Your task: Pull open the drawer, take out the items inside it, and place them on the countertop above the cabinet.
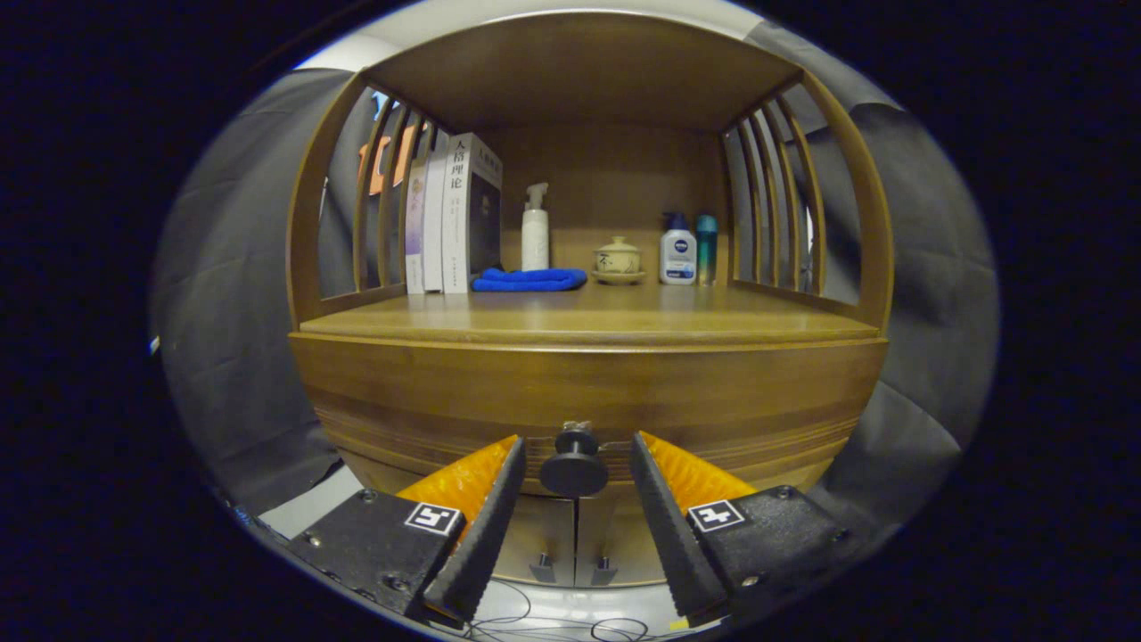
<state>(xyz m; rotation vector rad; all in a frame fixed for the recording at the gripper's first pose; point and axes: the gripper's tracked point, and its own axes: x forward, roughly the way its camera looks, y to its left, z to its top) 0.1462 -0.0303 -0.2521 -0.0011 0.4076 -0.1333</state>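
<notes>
the drawer (588,392) was shut, at the front edge under the countertop (588,312). the claw (576,455) was spread, the knob (574,468) between its fingers, not pinched. nothing seemed done yet: pulling and unloading were left.

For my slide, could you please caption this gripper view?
Open gripper brackets the closed drawer's knob beneath the countertop.

On the surface (588,321), left to right: books (455,214), cloth (529,280) before a sprayer (535,234), jar (618,259), two bottles (678,252). Below, the knob (575,464) sits between the parted tool (575,486) fingers.
</notes>
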